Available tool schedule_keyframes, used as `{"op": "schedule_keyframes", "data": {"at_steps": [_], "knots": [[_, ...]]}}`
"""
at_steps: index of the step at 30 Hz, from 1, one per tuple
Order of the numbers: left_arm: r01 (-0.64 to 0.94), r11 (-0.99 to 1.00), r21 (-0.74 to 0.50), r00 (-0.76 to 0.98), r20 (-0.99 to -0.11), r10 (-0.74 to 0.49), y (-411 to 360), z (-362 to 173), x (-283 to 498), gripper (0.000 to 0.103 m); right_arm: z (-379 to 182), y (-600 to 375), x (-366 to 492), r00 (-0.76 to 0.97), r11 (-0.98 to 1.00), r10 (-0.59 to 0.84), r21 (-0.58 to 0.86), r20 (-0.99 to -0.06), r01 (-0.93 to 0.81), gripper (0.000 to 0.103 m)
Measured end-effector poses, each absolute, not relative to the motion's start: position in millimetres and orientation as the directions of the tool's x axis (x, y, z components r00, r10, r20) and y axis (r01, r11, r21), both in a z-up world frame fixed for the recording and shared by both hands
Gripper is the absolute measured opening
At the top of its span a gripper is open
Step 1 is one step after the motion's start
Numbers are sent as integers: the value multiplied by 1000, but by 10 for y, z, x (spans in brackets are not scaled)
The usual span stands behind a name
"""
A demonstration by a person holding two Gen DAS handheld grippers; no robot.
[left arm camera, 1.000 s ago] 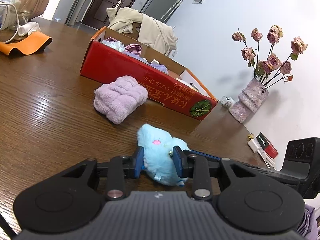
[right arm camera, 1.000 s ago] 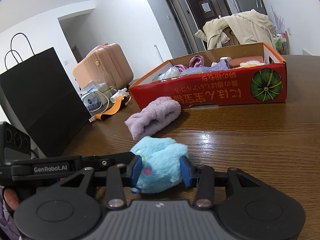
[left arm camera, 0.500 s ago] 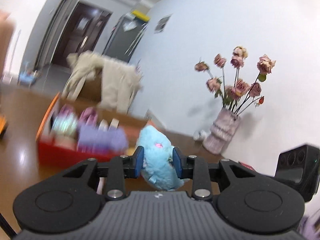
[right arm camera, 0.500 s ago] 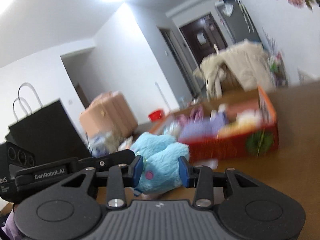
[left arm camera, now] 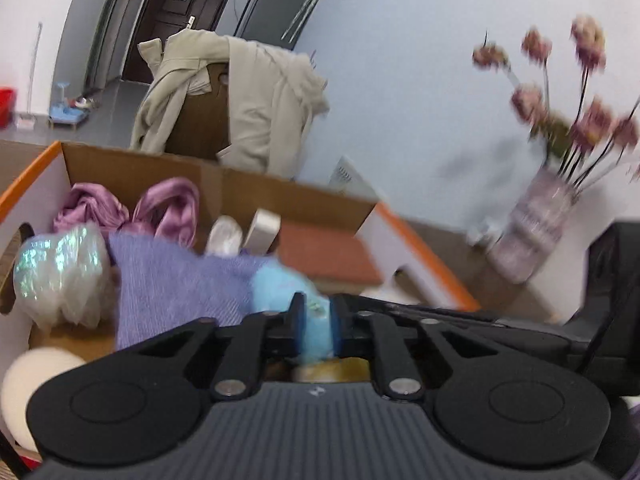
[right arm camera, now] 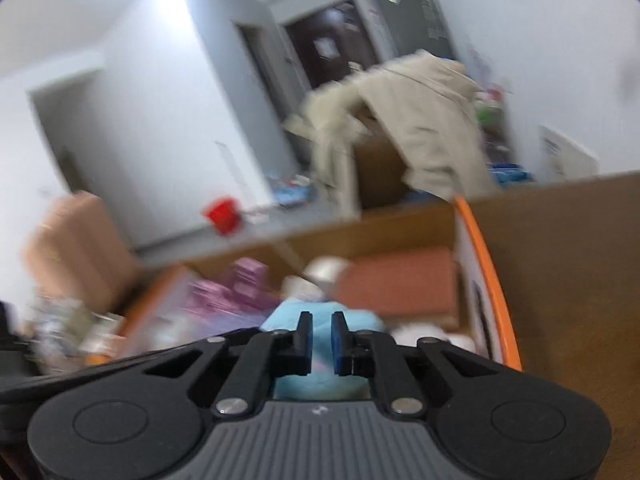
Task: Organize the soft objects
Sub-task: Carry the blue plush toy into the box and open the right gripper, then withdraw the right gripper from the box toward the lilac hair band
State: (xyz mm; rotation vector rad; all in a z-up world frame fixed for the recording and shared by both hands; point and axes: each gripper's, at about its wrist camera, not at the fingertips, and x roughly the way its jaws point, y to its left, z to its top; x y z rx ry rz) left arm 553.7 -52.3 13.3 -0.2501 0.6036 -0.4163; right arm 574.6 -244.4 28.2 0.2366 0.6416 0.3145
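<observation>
A light blue plush toy [left arm camera: 280,284] is pinched between both grippers and hangs over the open cardboard box [left arm camera: 132,168]. My left gripper [left arm camera: 316,328] is shut on the toy. My right gripper [right arm camera: 321,340] is shut on the same toy [right arm camera: 320,322], its blue pads close together. In the box lie a purple knit cloth [left arm camera: 176,284], pink satin fabric [left arm camera: 168,204], a shiny wrapped bundle [left arm camera: 60,268] and a rust-red pad [left arm camera: 328,252]. The right wrist view is blurred.
A vase of dried roses [left arm camera: 536,224] stands right of the box on the wooden table [right arm camera: 568,280]. A chair draped with a beige coat [left arm camera: 240,100] stands behind the box. A cream round object [left arm camera: 32,388] sits at the box's near left.
Both grippers lifted the blue plush toy off the table and carried it forward over the box. The jaws have squeezed much closer on it.
</observation>
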Motion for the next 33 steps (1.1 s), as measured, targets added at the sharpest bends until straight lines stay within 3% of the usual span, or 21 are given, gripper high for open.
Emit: {"op": "schedule_keyframes", "data": {"at_steps": [1, 3, 10, 14, 17, 24, 26, 28, 33], "knots": [[316, 891, -326, 747, -493, -445, -523, 135, 5511, 12, 204, -2358, 5773, 740, 948, 316, 237, -594, -214, 9], [318, 884, -343, 744, -488, -457, -479, 138, 5499, 12, 158, -2275, 5739, 755, 960, 280, 157, -593, -233, 9], [264, 897, -355, 731, -532, -426, -362, 247, 5495, 14, 167, -2336, 5769, 741, 947, 318, 236, -592, -218, 12], [240, 899, -366, 805, -442, -395, -93, 685, 5191, 14, 392, -2405, 5651, 768, 944, 326, 229, -551, -237, 17], [211, 934, -287, 849, -420, -321, -1, 996, 4893, 16, 647, -2455, 5504, 803, 936, 347, 230, -484, -267, 23], [92, 985, -149, 900, -410, -146, 185, 1250, 4026, 38, 1083, -2522, 5228, 843, 925, 372, 236, -389, -299, 27], [68, 991, -117, 908, -403, -109, 234, 1269, 3767, 45, 1251, -2529, 5017, 854, 915, 393, 238, -340, -326, 36], [52, 994, -92, 920, -382, -83, 260, 1274, 3528, 59, 1369, -2536, 4742, 861, 905, 412, 245, -298, -348, 47], [75, 993, -90, 930, -352, -102, 263, 1160, 2978, 80, 1483, -2465, 4101, 841, 897, 442, 154, -313, -415, 54]]}}
